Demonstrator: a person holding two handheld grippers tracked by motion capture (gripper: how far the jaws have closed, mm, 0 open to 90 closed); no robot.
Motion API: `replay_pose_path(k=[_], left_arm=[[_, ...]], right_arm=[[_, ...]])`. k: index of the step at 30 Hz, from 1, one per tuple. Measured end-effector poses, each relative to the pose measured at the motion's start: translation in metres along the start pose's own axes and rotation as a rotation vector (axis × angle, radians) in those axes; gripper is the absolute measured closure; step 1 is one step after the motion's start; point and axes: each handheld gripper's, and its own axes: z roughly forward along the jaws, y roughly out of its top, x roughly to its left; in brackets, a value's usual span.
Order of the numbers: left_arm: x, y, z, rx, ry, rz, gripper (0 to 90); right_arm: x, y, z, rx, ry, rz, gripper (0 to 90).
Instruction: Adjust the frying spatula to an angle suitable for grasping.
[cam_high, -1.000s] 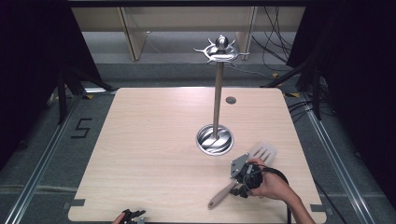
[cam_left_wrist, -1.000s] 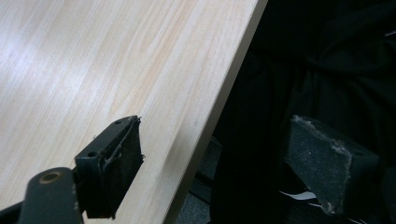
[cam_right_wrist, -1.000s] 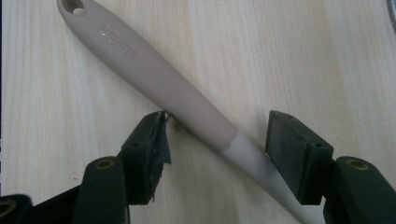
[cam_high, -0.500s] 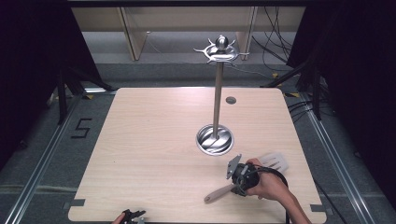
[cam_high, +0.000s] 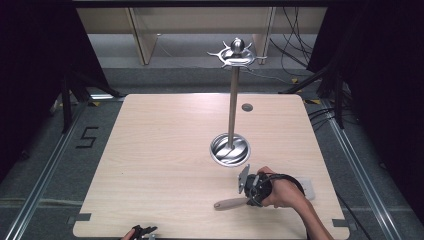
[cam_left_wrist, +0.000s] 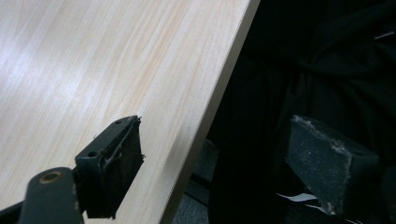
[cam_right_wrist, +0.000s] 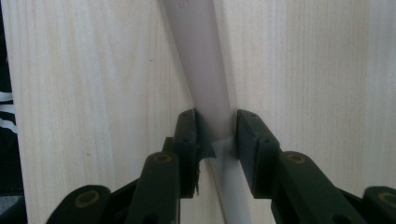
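A spatula with a beige handle (cam_high: 227, 203) and a pale blade (cam_high: 306, 189) lies nearly level just over the near right part of the wooden table (cam_high: 160, 150). My right gripper (cam_high: 252, 192) is shut on it where handle meets blade. In the right gripper view both black jaws press the handle (cam_right_wrist: 201, 60), with my right gripper (cam_right_wrist: 215, 135) pointing along it. A metal utensil stand (cam_high: 231, 100) rises from a round base (cam_high: 229, 149), with hooks (cam_high: 236, 52) on top. My left gripper (cam_high: 142, 232) stands open at the table's near edge, and nothing sits between the jaws of my left gripper (cam_left_wrist: 215, 168).
A small dark round hole (cam_high: 246, 107) marks the table behind the stand. The table's near edge (cam_left_wrist: 205, 121) runs between the left jaws, with dark cloth beyond it. Cables (cam_high: 295, 55) lie on the floor at the back right.
My right gripper has moved slightly toward the near edge with the spatula and turned it, so the handle lies flatter and the blade has swung down to the right. The left gripper has not moved.
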Motion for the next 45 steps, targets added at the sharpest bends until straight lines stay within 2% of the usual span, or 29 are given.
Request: replay_pose_path(k=[1, 2, 4, 7, 8, 10, 12, 14, 16, 18, 19, 20, 21, 22, 23, 24, 25, 26, 27, 28, 29, 30, 31, 32, 33, 35, 36, 39, 45], left_arm=[[0.001, 0.000, -0.001, 0.007, -0.001, -0.001, 17.5], [0.001, 0.000, -0.001, 0.009, -0.001, 0.000, 17.5], [0.003, 0.000, -0.002, 0.006, -0.020, 0.000, 17.5], [0.001, -0.001, -0.002, -0.004, 0.001, -0.008, 17.5], [0.000, -0.001, -0.002, -0.006, 0.010, -0.008, 17.5], [0.002, 0.000, -0.001, 0.009, -0.012, -0.002, 17.5], [0.001, 0.000, -0.001, 0.003, -0.012, -0.007, 17.5], [0.001, 0.000, -0.001, -0.006, -0.003, -0.007, 17.5], [0.001, 0.000, -0.001, -0.003, -0.005, -0.007, 17.5], [0.000, 0.000, -0.002, -0.002, 0.001, -0.007, 17.5], [0.000, 0.000, -0.002, 0.002, 0.019, -0.002, 17.5], [0.000, 0.000, -0.002, 0.003, 0.013, -0.007, 17.5], [0.000, 0.001, -0.001, 0.002, -0.002, -0.002, 17.5], [0.001, 0.001, -0.002, 0.005, -0.004, 0.000, 17.5], [0.001, 0.000, -0.001, -0.002, 0.000, -0.005, 17.5], [0.001, 0.000, -0.001, 0.001, -0.001, -0.003, 17.5], [0.001, 0.000, -0.001, 0.000, -0.017, -0.003, 17.5], [0.001, 0.000, -0.001, -0.006, 0.000, -0.005, 17.5], [0.001, 0.001, -0.003, 0.011, -0.003, -0.007, 17.5], [0.001, 0.001, -0.003, 0.006, -0.008, -0.003, 17.5], [0.000, 0.000, -0.003, -0.011, 0.011, -0.010, 17.5], [0.000, 0.000, -0.003, -0.011, 0.014, -0.007, 17.5], [0.001, 0.000, -0.003, 0.004, 0.001, -0.005, 17.5], [0.001, 0.000, -0.003, 0.005, 0.004, -0.003, 17.5], [0.001, 0.000, -0.003, -0.010, 0.014, -0.005, 17.5], [0.002, 0.001, -0.004, 0.009, 0.004, -0.003, 17.5], [0.001, 0.001, -0.004, 0.010, 0.003, -0.005, 17.5], [0.001, 0.000, -0.003, 0.000, 0.011, -0.005, 17.5], [0.001, 0.000, -0.004, 0.002, 0.009, -0.008, 17.5]], right_arm=[[-0.001, 0.001, 0.001, -0.023, 0.003, -0.035, 71.6], [0.004, 0.000, -0.001, 0.016, -0.020, 0.027, 72.6], [0.005, 0.001, -0.001, 0.015, -0.008, 0.024, 74.4], [0.000, -0.003, -0.001, 0.016, -0.054, 0.035, 75.9], [0.003, -0.003, -0.001, 0.007, -0.054, 0.092, 75.9], [-0.001, -0.005, 0.000, -0.003, -0.049, 0.042, 75.9], [0.000, -0.005, -0.001, -0.006, -0.044, 0.078, 75.9], [0.000, -0.004, -0.001, -0.001, -0.045, 0.077, 75.9], [-0.005, -0.005, 0.000, -0.007, -0.052, 0.033, 75.9], [0.001, -0.005, -0.001, -0.006, -0.053, 0.089, 75.9], [0.001, -0.005, -0.001, 0.000, -0.054, 0.096, 76.0], [0.001, -0.005, -0.002, 0.000, -0.048, 0.118, 76.0], [0.000, -0.005, -0.001, -0.015, -0.066, 0.090, 76.1], [0.001, -0.006, -0.003, -0.016, -0.081, 0.129, 76.1], [-0.001, -0.008, -0.003, -0.036, -0.076, 0.102, 76.1], [0.002, -0.009, -0.006, -0.032, -0.082, 0.158, 76.1], [-0.001, -0.012, -0.009, -0.036, -0.097, 0.140, 76.1], [0.000, -0.013, -0.011, -0.051, -0.110, 0.170, 76.1], [-0.002, -0.015, -0.012, -0.072, -0.114, 0.162, 76.1], [-0.004, -0.018, -0.014, -0.122, -0.106, 0.142, 76.1], [-0.007, -0.020, -0.017, -0.150, -0.111, 0.123, 76.1], [-0.005, -0.023, -0.022, -0.155, -0.107, 0.180, 76.2], [-0.007, -0.024, -0.026, -0.152, -0.116, 0.162, 76.1], [-0.006, -0.028, -0.029, -0.187, -0.127, 0.196, 76.2], [-0.009, -0.030, -0.032, -0.227, -0.121, 0.155, 76.2], [-0.008, -0.036, -0.040, -0.260, -0.137, 0.215, 76.2], [-0.009, -0.038, -0.044, -0.285, -0.141, 0.191, 76.2], [-0.010, -0.047, -0.055, -0.359, -0.161, 0.199, 76.2], [-0.010, -0.061, -0.068, -0.471, -0.182, 0.283, 76.2]])
